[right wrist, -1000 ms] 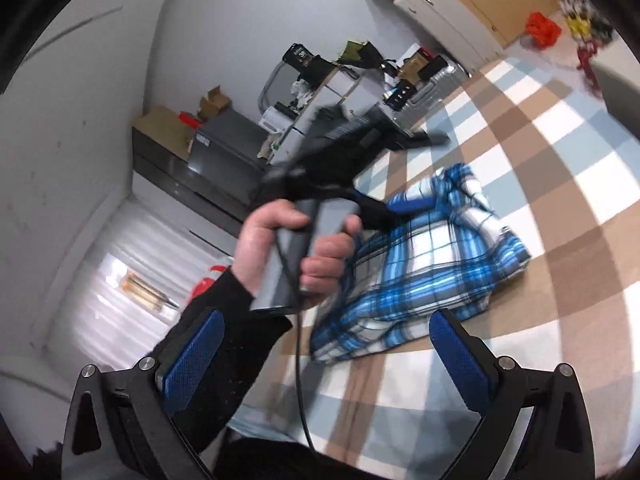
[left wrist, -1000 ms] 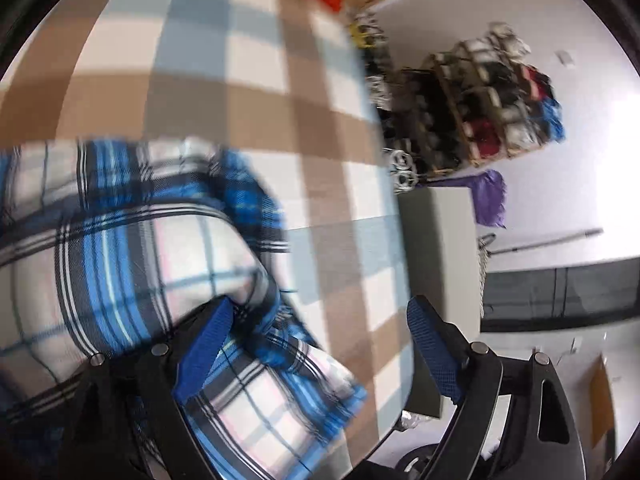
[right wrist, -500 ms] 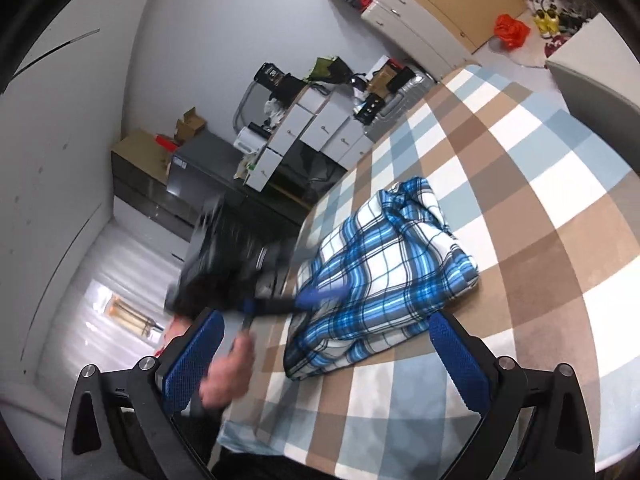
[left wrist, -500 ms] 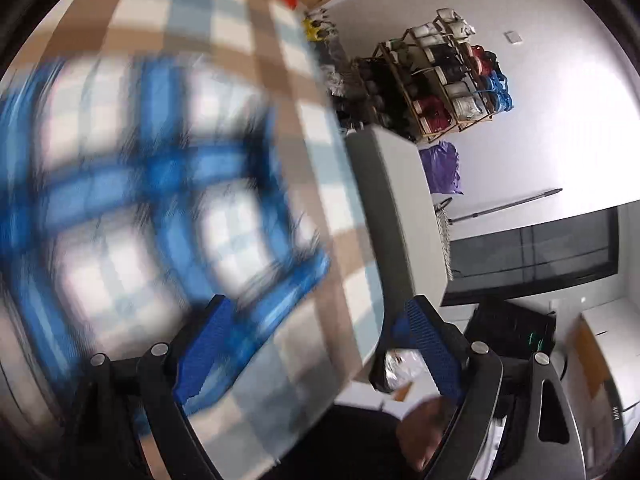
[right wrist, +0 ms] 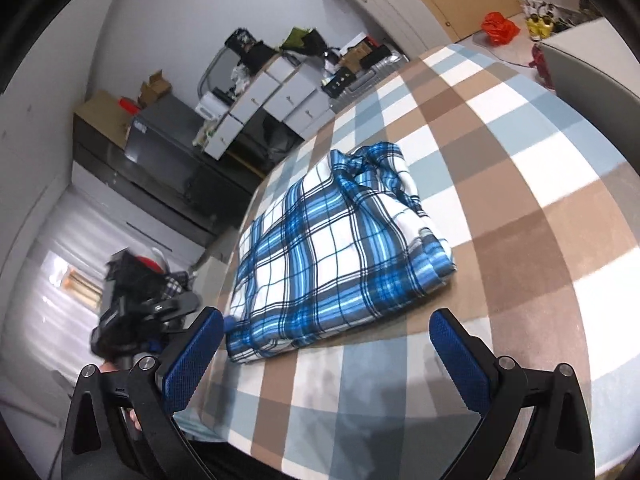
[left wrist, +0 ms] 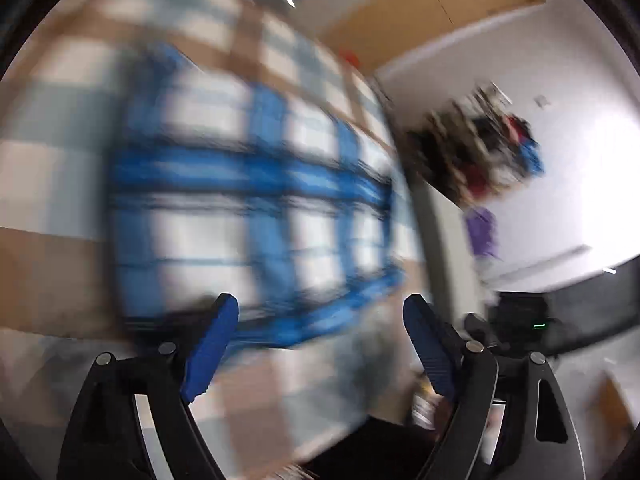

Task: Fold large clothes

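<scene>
A blue, white and black plaid shirt (right wrist: 340,248) lies folded into a thick rectangle on the checked bedcover (right wrist: 520,200). My right gripper (right wrist: 326,316) is open just short of the shirt's near edge, with nothing between its blue pads. In the left wrist view the shirt (left wrist: 248,200) is a motion-blurred patch ahead of my left gripper (left wrist: 320,304). That gripper's jaws stand wide, are closing slightly, and hold nothing. In the right wrist view its black body (right wrist: 136,308) sits off the bed's left edge, near the shirt's lower left corner.
Beyond the bed stand white drawer units (right wrist: 280,92) and a dark cabinet (right wrist: 160,136) with clutter on top. A red bag (right wrist: 500,28) lies on the floor by wooden doors. A grey block (right wrist: 592,64) borders the bed's right side. A shelf of clothes (left wrist: 492,148) lines the wall.
My left gripper has pulled off the shirt, back toward the bed's left edge, with the person's hand. The shirt stays folded. My right gripper has dipped toward the shirt's near edge.
</scene>
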{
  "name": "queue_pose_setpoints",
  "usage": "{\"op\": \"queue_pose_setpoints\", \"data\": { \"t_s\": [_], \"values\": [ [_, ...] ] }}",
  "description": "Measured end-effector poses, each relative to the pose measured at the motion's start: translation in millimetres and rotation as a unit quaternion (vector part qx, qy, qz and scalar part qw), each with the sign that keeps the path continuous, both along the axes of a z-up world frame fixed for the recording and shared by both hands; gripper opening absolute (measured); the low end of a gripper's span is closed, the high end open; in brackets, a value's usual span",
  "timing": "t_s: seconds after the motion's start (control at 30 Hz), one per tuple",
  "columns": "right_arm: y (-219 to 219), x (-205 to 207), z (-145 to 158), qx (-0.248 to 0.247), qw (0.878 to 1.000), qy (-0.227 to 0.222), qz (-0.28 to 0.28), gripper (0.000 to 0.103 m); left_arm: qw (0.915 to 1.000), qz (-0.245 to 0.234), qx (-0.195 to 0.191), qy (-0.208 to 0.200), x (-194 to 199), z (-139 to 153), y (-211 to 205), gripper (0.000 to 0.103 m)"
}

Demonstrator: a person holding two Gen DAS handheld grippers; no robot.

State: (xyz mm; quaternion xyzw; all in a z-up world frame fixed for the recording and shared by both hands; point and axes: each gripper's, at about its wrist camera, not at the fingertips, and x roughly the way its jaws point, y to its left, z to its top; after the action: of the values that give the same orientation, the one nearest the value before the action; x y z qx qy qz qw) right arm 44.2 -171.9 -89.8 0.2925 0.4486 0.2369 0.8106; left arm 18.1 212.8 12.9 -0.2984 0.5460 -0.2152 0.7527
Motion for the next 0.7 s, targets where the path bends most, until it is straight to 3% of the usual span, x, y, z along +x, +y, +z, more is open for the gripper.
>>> {"op": "queue_pose_setpoints", "data": {
  "t_s": [0.07, 0.1, 0.2, 0.23, 0.27, 0.33, 0.5, 0.6, 0.7],
  "values": [
    [5.6, 10.7, 9.7, -0.008, 1.000, -0.016, 0.012, 0.103, 0.9978, 0.053, 0.041, -0.005, -3.6, -4.1, 27.0, 0.084],
    [9.4, 15.2, 14.7, -0.020, 0.999, -0.030, 0.019, 0.103, 0.9971, 0.064, 0.041, 0.001, -4.4, -11.1, 35.0, 0.086],
    [28.6, 33.4, 30.4, -0.122, 0.987, -0.099, 0.043, 0.103, 0.9950, 0.082, 0.034, 0.046, 0.5, -39.4, 56.6, 0.087],
    [39.2, 43.8, 29.2, -0.153, 0.980, -0.100, 0.073, 0.103, 0.9952, 0.078, 0.022, 0.055, 2.8, -46.9, 56.9, 0.087],
    [47.0, 51.9, 24.8, -0.171, 0.976, -0.089, 0.099, 0.103, 0.9951, 0.074, 0.013, 0.065, 5.3, -53.2, 57.6, 0.087],
    [61.1, 73.3, 10.1, -0.211, 0.967, -0.046, 0.137, 0.103, 0.9967, 0.058, 0.002, 0.057, 9.5, -51.2, 56.2, 0.097],
    [66.4, 114.0, -24.0, -0.179, 0.960, 0.081, 0.198, 0.103, 0.9965, 0.039, -0.050, 0.054, 11.1, -49.8, 60.5, 0.102],
    [62.2, 128.7, -35.2, -0.166, 0.959, 0.114, 0.202, 0.103, 0.9929, 0.040, -0.095, 0.058, 13.6, -53.3, 69.3, 0.102],
    [64.2, 135.0, -44.4, -0.191, 0.950, 0.133, 0.206, 0.103, 0.9866, 0.060, -0.135, 0.070, 16.4, -57.0, 77.9, 0.102]
  ]
}}
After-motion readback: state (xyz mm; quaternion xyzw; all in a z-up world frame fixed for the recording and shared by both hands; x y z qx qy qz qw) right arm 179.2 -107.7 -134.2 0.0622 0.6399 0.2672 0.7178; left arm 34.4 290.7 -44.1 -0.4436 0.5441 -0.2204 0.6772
